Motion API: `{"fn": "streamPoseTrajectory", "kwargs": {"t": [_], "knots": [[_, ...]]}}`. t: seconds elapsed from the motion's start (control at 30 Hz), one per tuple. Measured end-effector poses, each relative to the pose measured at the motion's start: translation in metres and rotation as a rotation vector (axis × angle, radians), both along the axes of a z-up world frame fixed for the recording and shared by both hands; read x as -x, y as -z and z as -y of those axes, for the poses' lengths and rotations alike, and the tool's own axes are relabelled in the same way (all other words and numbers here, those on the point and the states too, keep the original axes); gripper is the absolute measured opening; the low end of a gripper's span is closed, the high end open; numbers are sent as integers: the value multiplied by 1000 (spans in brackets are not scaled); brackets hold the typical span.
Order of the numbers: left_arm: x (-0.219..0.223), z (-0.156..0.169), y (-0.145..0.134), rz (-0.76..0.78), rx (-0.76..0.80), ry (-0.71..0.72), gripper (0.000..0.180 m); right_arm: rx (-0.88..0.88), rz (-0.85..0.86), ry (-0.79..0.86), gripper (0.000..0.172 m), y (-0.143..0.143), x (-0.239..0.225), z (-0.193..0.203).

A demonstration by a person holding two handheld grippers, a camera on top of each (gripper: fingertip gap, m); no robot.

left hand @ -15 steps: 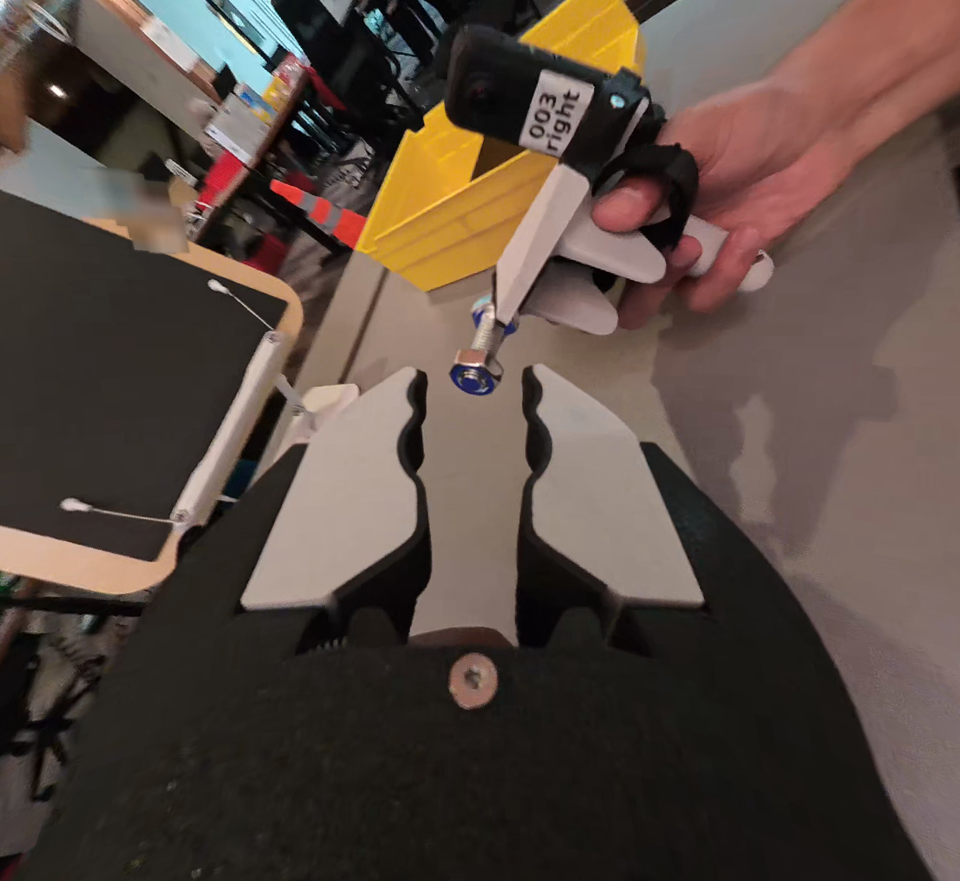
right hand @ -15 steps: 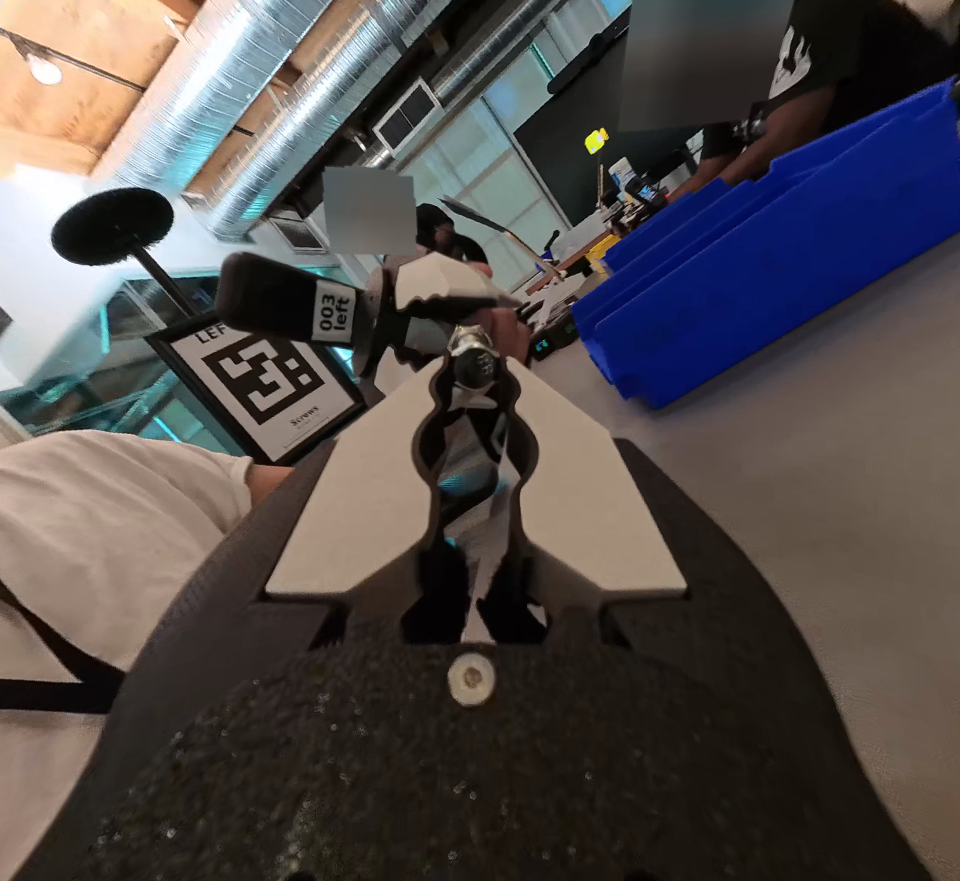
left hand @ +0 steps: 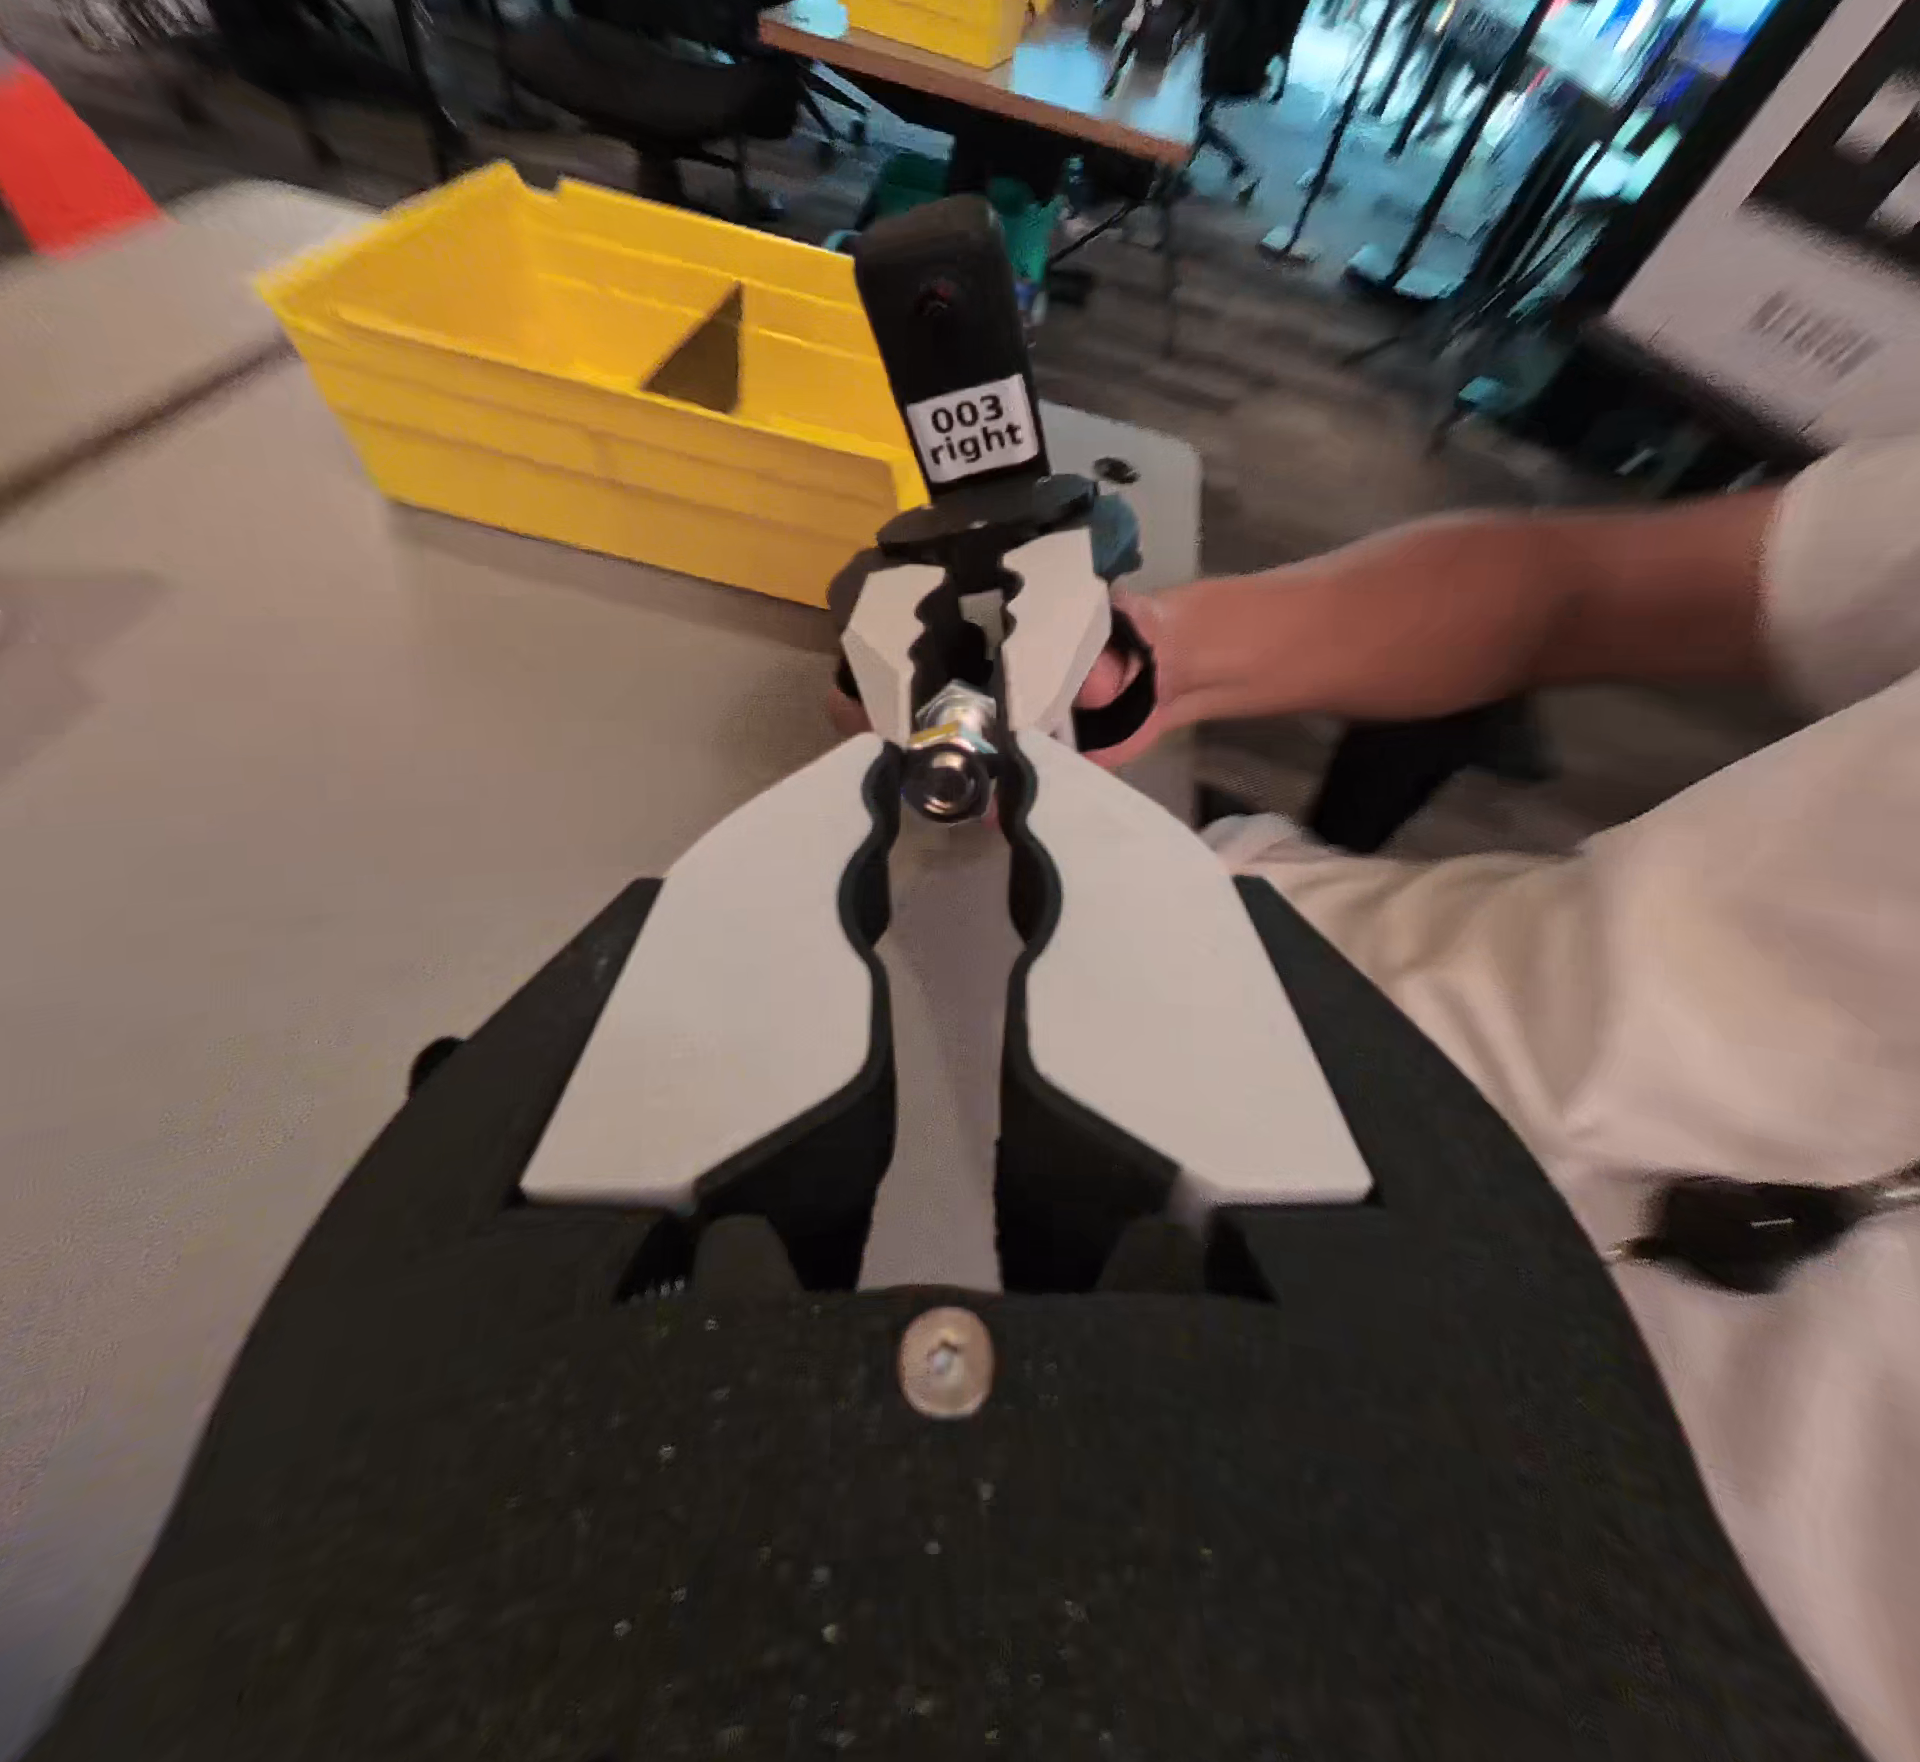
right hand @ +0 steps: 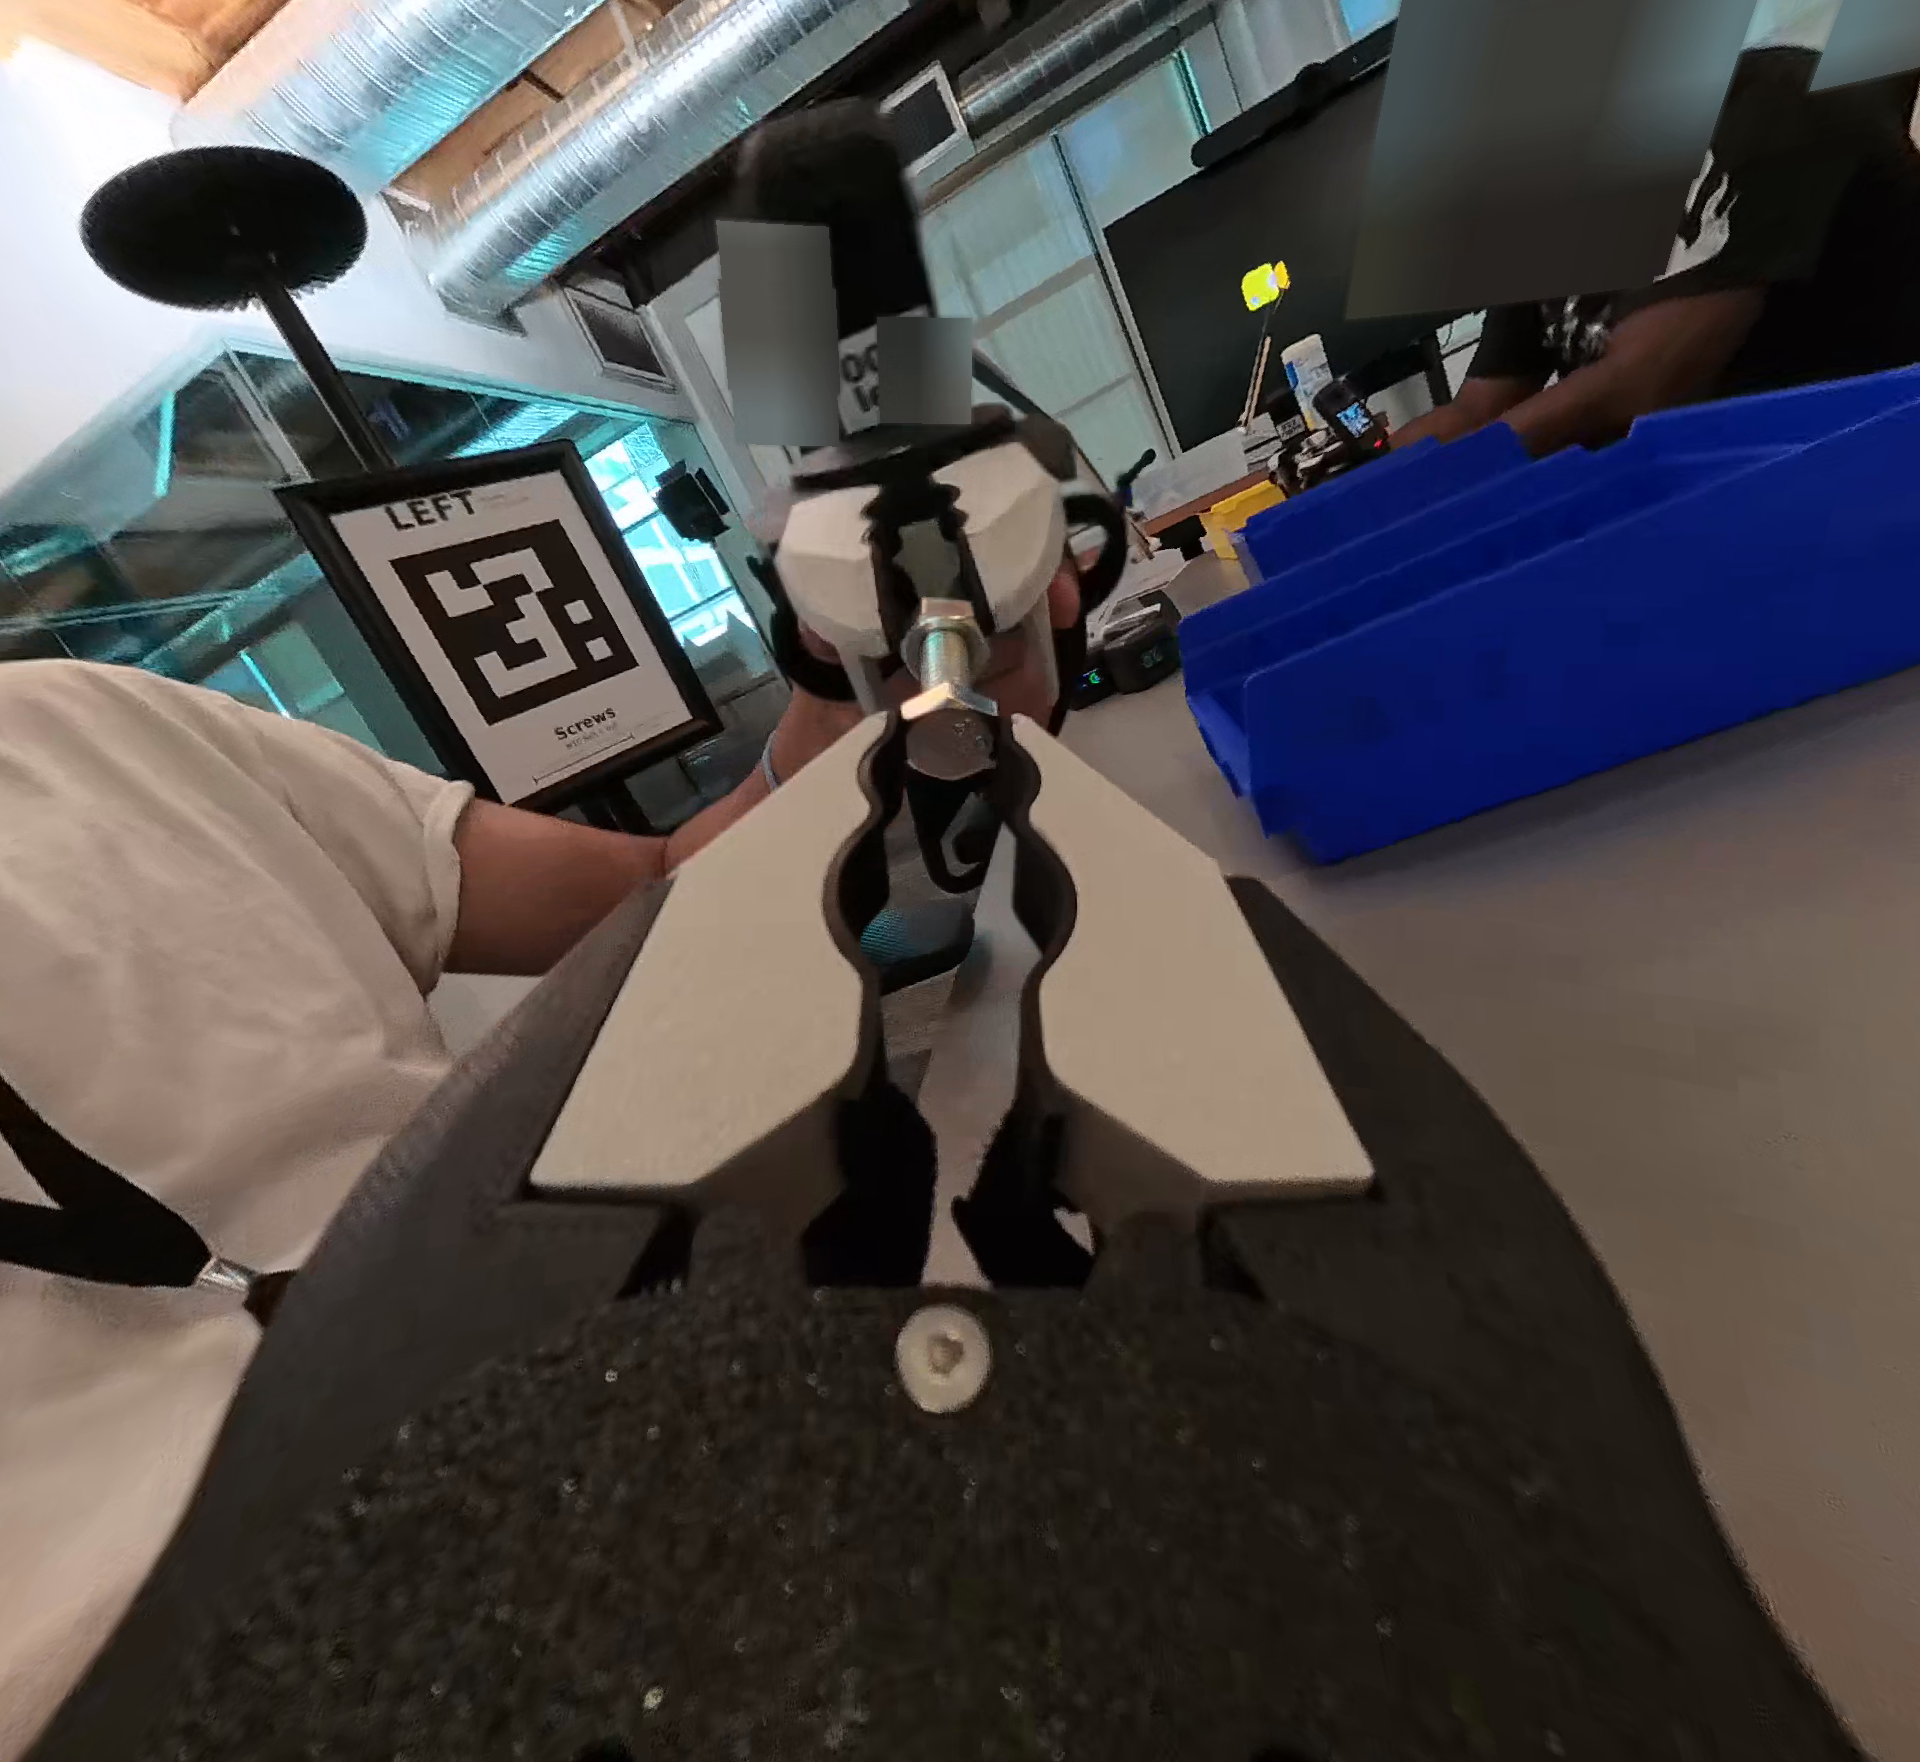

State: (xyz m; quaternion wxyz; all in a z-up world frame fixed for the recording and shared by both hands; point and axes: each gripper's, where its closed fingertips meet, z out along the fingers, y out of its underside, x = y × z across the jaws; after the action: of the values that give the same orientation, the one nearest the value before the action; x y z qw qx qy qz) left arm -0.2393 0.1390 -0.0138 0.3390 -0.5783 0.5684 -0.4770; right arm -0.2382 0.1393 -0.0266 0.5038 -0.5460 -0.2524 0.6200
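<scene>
Fingers (left hand: 790, 881) of the left gripper (left hand: 948, 782) stand narrow, their tips pressed on the flats of a silver hex nut (left hand: 945, 785) seen end-on. The nut sits on the threaded shank of a silver steel hex bolt (right hand: 940, 663). The right gripper (right hand: 948, 748) faces it tip to tip, equally narrow, clamping the bolt's hex head. Bolt and nut hang in the air between the two grippers, lifted clear of the grey table (left hand: 312, 829). The metal looks bright and clean, with bare thread showing between nut and head. A hand (left hand: 1195, 663) grips the right gripper's handle. A yellow plastic bin (left hand: 582, 424) stands toward the table's far edge; a blue plastic bin (right hand: 1558, 673) and a framed black-and-white marker sign (right hand: 499, 621) are well apart.
</scene>
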Motion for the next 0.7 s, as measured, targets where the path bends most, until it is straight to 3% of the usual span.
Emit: {"fn": "streamPoseTrajectory", "kwargs": {"t": [0.17,0.23,0.3,0.37,0.47,0.57,0.6,0.7], "knots": [[-3,-6,2,-22,627,-12,17,-21,11,55,17,0,-6,-6],[-4,-8,5,-25,718,0,17,-11,22,68,17,3,-7,-9],[-4,-11,9,-32,676,-8,17,13,16,70,17,5,-8,-11],[-4,-11,10,-37,528,-1,26,33,-11,53,17,3,-9,-11],[-4,-13,20,-96,115,-7,63,48,-16,57,17,4,-11,-13],[-1,-25,35,-184,-446,-25,61,73,-35,53,17,4,-13,-15],[-1,-30,36,-193,-610,-36,49,77,-38,50,17,4,-14,-15],[-2,-29,33,-194,-876,-19,47,84,-43,48,17,4,-15,-16]]}}
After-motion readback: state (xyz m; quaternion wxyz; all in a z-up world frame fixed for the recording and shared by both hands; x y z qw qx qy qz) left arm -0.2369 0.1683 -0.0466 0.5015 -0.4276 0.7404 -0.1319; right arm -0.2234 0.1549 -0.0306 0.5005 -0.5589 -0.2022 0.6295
